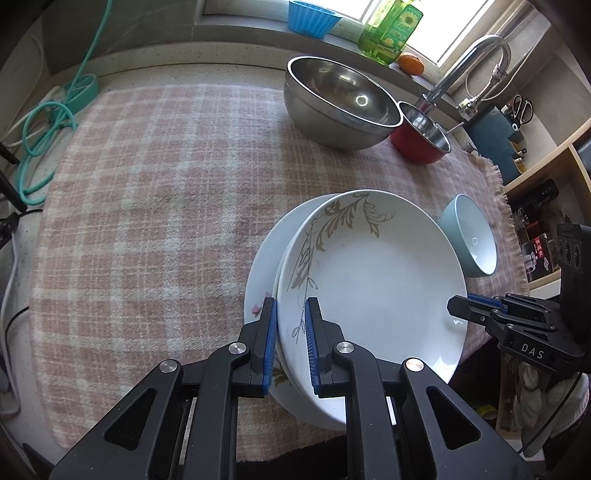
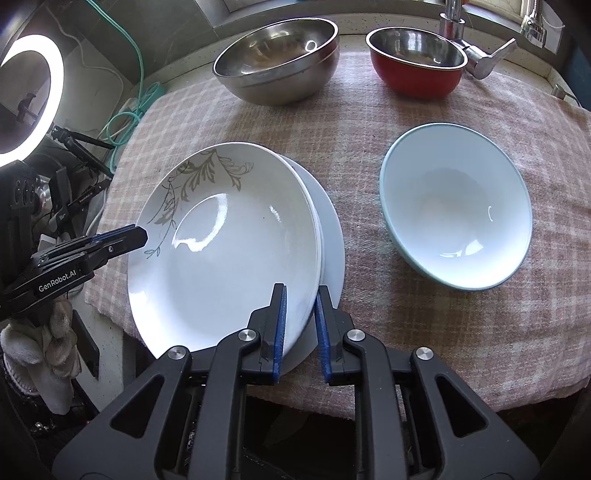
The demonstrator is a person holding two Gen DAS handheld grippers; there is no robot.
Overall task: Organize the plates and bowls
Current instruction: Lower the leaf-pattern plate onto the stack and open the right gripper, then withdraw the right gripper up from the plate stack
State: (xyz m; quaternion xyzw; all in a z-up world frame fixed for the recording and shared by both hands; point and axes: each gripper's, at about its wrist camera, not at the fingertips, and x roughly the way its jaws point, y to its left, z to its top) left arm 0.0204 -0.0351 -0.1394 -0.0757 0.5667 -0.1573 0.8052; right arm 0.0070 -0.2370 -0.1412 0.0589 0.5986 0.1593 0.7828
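Note:
A white plate with a leaf pattern (image 1: 376,280) (image 2: 229,236) lies on top of a stack, over a flat white plate (image 1: 258,273) (image 2: 330,236), on the pink checked cloth. My left gripper (image 1: 291,325) (image 2: 142,232) straddles the stack's left rim, jaws closed on the upper plates' edge. My right gripper (image 2: 300,314) (image 1: 461,302) straddles the opposite rim, jaws closed on it. A light blue bowl (image 1: 471,240) (image 2: 456,206) stands right of the stack. A large steel bowl (image 1: 340,103) (image 2: 277,62) and a red bowl with steel inside (image 1: 423,133) (image 2: 415,62) stand at the back.
The checked cloth (image 1: 155,192) (image 2: 443,332) covers the counter. A faucet (image 1: 469,62) and window sill with a blue cup (image 1: 310,18), green bottle (image 1: 391,29) and an orange (image 1: 410,62) are behind. Teal cable (image 1: 48,122) lies left. A ring light (image 2: 33,96) glows left.

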